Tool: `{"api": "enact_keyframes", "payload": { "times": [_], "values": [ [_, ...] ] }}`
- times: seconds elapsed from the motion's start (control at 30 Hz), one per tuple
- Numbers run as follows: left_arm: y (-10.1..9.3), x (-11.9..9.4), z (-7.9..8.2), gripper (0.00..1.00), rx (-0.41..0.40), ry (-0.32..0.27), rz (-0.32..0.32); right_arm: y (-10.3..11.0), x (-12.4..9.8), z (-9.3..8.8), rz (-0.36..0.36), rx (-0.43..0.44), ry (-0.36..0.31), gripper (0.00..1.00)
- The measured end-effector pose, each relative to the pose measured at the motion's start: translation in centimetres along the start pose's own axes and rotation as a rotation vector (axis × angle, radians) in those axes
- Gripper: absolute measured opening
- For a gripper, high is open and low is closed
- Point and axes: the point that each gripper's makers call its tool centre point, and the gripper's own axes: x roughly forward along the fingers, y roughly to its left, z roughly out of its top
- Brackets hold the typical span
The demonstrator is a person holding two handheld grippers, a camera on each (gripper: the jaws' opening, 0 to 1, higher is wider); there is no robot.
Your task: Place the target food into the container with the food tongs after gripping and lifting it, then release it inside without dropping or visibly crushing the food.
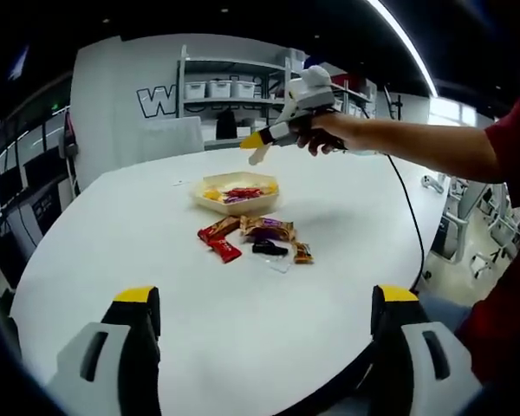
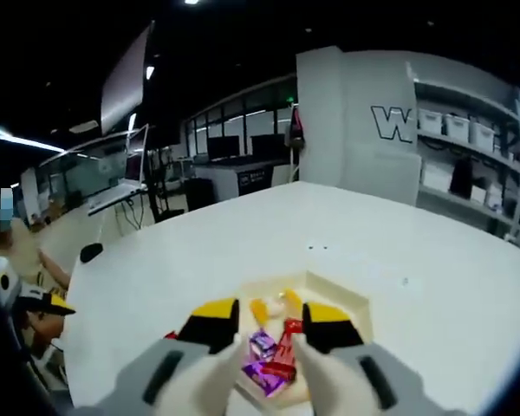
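several wrapped snacks (image 1: 256, 238) lie loose on the white table (image 1: 156, 234) in the left gripper view, just in front of the shallow container (image 1: 236, 192), which already holds a few pieces. the left gripper (image 1: 264, 334) hangs low near the table edge, jaws wide apart and empty. the right gripper (image 1: 262, 146) hovers above the container. its own view looks straight down between parted jaws at a red wrapper (image 2: 284, 347) and purple ones (image 2: 262, 345) inside the container (image 2: 351, 303).

On the round white table (image 1: 243, 286), a shallow cream tray (image 1: 237, 192) holding wrapped snacks sits behind a loose cluster of wrapped candies (image 1: 255, 239); my right gripper (image 2: 270, 323) hangs above the tray.
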Motion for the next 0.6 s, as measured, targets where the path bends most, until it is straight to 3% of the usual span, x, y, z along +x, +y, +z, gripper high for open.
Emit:
{"api": "enact_keyframes", "payload": {
  "times": [0.4, 0.6],
  "values": [
    [0.2, -0.9, 0.4, 0.99, 0.0, -0.02, 0.019, 2.8, -1.3, 1.1, 0.056, -0.014, -0.016, 0.23],
    [0.0, -1.3, 0.6, 0.99, 0.006, -0.03, 0.021, 4.1, -1.7, 0.7, 0.084, -0.027, 0.0, 0.23]
  ]
}}
